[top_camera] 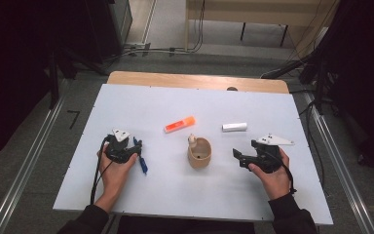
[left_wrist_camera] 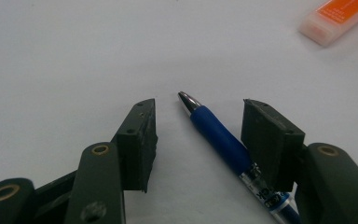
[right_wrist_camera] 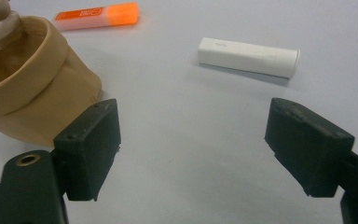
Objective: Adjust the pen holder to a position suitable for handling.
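Looks like the grab-the-pen step is underway. The left gripper (left_wrist_camera: 198,135) sits low over the table with its jaws about half open, and the blue pen (left_wrist_camera: 223,140) lies between them at a slant, tip pointing away, hugging the right-hand jaw; I can't tell if it touches, and the other jaw is clearly off it, so no grip yet. The right gripper (right_wrist_camera: 191,149) hangs wide open with nothing in it, tan cup (right_wrist_camera: 32,79) just off its left jaw, white tube (right_wrist_camera: 249,57) ahead. I'd guess next up is squeezing onto the barrel, then lifting it level.
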Available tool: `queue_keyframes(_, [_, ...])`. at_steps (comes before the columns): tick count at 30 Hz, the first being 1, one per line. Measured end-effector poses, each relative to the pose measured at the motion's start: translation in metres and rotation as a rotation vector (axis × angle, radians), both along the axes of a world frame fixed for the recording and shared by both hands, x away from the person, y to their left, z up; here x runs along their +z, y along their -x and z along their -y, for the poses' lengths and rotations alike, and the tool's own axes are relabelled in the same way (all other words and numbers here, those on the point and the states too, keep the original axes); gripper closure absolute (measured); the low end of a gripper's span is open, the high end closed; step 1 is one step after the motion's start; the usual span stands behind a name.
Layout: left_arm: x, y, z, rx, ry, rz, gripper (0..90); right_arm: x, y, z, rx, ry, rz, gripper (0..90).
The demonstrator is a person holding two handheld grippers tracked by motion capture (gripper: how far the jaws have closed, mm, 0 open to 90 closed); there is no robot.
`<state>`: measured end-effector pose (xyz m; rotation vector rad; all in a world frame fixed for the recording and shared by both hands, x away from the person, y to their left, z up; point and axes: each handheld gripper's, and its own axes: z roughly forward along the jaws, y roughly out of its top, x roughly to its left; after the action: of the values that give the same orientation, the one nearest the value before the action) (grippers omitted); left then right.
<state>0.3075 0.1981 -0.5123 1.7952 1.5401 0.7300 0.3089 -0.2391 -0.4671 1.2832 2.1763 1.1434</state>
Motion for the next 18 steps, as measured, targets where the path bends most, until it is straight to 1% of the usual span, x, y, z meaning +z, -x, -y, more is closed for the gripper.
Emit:
queue_keyframes(3, [0.0,0.0,0.002,-0.001,0.005,-0.006,49.8,0.0,0.0,0.0,-0.001,-0.001,0.001,16.6])
queue_keyframes(6, [0.0,0.0,0.005,0.002,-0.009,-0.009,52.5,0.0,0.0,0.0,-0.002,-0.001,0.001,16.7])
queue_keyframes(10, [0.0,0.001,0.007,0.007,-0.015,-0.014,55.6,0.0,0.0,0.0,-0.004,-0.002,-0.002,16.9])
queue_keyframes(12, [0.0,0.001,0.008,0.007,-0.01,-0.014,57.6,0.0,0.0,0.0,-0.003,-0.002,-0.002,17.0])
queue_keyframes(14, [0.0,0.002,0.01,-0.001,-0.006,-0.008,63.3,0.0,0.0,0.0,-0.002,0.0,-0.003,17.1])
queue_keyframes(15, [0.0,0.002,0.011,-0.001,-0.014,-0.005,65.3,0.0,0.0,0.0,-0.001,0.0,-0.003,17.1])
queue_keyframes(18, [0.0,0.002,0.011,-0.006,-0.01,-0.005,66.4,0.0,0.0,0.0,-0.001,0.0,-0.003,17.2])
